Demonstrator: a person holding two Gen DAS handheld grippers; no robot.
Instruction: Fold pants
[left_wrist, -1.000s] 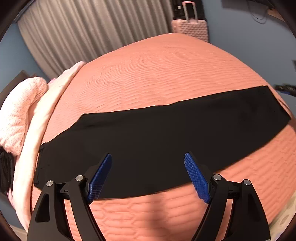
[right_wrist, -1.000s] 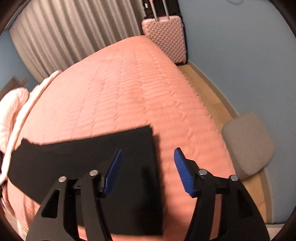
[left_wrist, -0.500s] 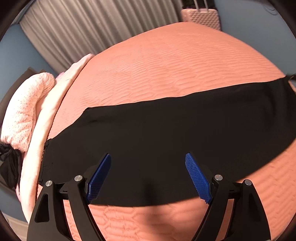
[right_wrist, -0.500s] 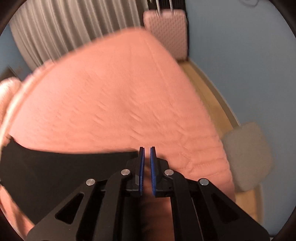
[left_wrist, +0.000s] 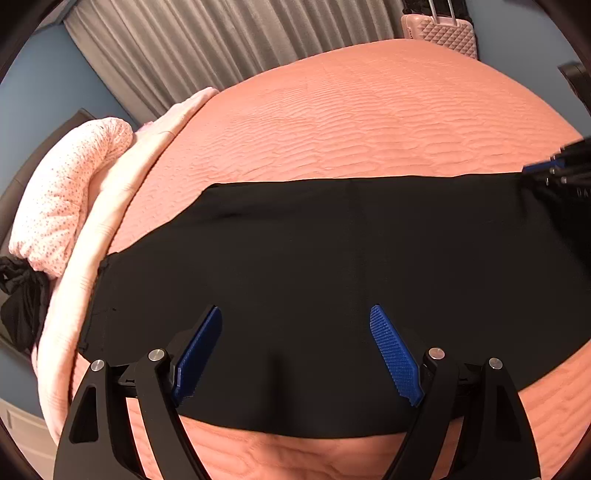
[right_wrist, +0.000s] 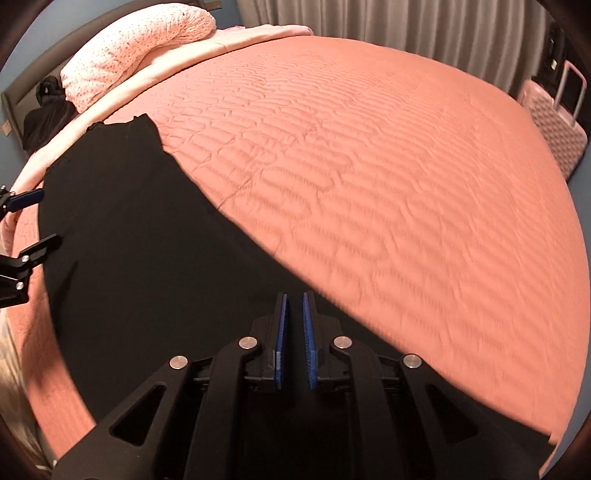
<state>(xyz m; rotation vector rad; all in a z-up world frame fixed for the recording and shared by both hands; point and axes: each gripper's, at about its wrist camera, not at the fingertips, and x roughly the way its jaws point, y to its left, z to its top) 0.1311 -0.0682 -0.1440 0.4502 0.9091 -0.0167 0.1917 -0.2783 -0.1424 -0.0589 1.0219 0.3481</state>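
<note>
1. The black pants (left_wrist: 314, 266) lie flat across the bed (left_wrist: 369, 122), long axis running left to right.
2. The right gripper (right_wrist: 293, 325), nearly closed, seems pinched on the cuff end; grip uncertain.
3. The left gripper (left_wrist: 295, 354) hangs wide open above the waist half.
4. Quilted coral cover; curtain (left_wrist: 221, 44) and suitcase (left_wrist: 439, 33) behind.

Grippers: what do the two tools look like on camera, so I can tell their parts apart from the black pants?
Both match: the left gripper and right gripper have glossy black linkage arms with triangular cut-outs, round silver pivot screws, and blue ridged finger pads. No cables or sleeves show.
</note>
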